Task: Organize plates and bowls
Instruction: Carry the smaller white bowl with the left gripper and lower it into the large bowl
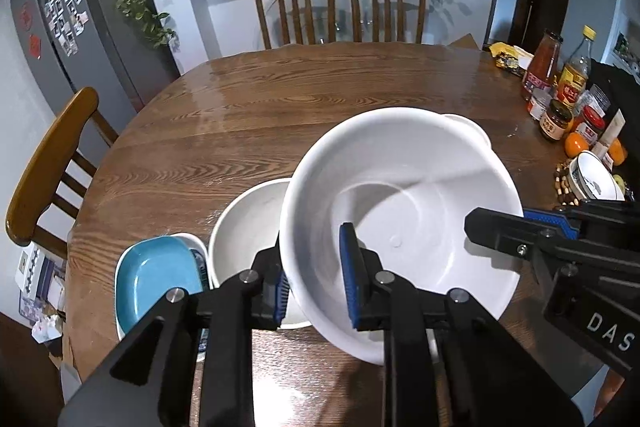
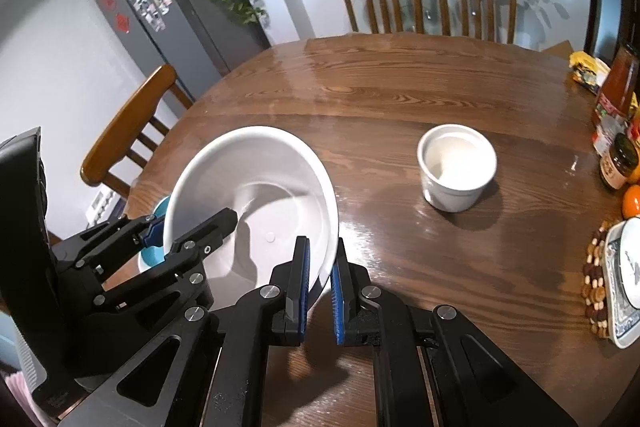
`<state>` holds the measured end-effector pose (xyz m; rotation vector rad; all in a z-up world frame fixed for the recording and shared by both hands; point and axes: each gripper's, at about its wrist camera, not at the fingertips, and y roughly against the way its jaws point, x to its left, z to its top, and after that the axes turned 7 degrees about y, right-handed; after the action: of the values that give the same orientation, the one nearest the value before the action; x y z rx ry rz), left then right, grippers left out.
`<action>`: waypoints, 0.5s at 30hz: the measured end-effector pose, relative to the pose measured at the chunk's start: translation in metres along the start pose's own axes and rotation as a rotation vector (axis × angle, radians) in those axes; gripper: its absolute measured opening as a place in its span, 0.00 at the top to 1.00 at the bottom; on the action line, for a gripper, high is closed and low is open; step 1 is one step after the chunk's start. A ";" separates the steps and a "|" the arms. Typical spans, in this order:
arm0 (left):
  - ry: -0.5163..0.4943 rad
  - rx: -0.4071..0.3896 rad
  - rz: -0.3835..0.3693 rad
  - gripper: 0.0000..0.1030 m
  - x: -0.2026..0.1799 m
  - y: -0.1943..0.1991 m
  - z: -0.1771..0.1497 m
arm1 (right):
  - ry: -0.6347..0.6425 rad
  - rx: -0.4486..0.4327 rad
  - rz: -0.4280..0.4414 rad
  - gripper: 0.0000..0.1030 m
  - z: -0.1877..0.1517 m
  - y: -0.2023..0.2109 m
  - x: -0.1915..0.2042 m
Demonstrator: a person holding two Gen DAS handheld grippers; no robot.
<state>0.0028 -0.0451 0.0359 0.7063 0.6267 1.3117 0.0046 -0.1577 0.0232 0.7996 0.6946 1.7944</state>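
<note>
Large white bowl [image 1: 400, 211] held tilted above the table [image 1: 240, 115], carried by both grippers. Left gripper [image 1: 316, 283] clamped on its near-left rim; right gripper [image 2: 320, 287] clamped on its opposite rim. Second white bowl [image 1: 248, 227] and blue dish [image 1: 156, 271] sit just left, beneath. Small white cup [image 2: 456, 167] stands well apart.

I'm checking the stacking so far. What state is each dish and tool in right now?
Large white bowl: empty, tilted, held by its rim on both sides.
Left tool: shut on the bowl's near rim.
Right tool: shut on the bowl's rim.
Second white bowl: empty, upright on the table.
Blue dish: empty, nested in a white dish.
Small white cup: upright, standing alone.
</note>
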 end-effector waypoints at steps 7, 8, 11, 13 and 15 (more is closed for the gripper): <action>0.037 0.010 0.013 0.81 0.022 -0.003 -0.002 | 0.025 0.018 0.015 0.89 0.006 -0.012 0.019; 0.041 0.011 0.014 0.81 0.025 -0.003 -0.002 | 0.028 0.022 0.017 0.89 0.007 -0.014 0.021; 0.057 0.016 0.019 0.81 0.034 -0.005 -0.002 | 0.039 0.032 0.022 0.89 0.009 -0.019 0.029; 0.066 0.019 0.022 0.81 0.040 -0.006 -0.002 | 0.045 0.037 0.024 0.89 0.011 -0.023 0.034; 0.073 0.022 0.025 0.81 0.045 -0.007 -0.002 | 0.050 0.041 0.026 0.89 0.013 -0.026 0.038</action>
<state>0.0129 -0.0009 0.0289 0.6883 0.6939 1.3604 0.0185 -0.1122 0.0191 0.7963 0.7589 1.8346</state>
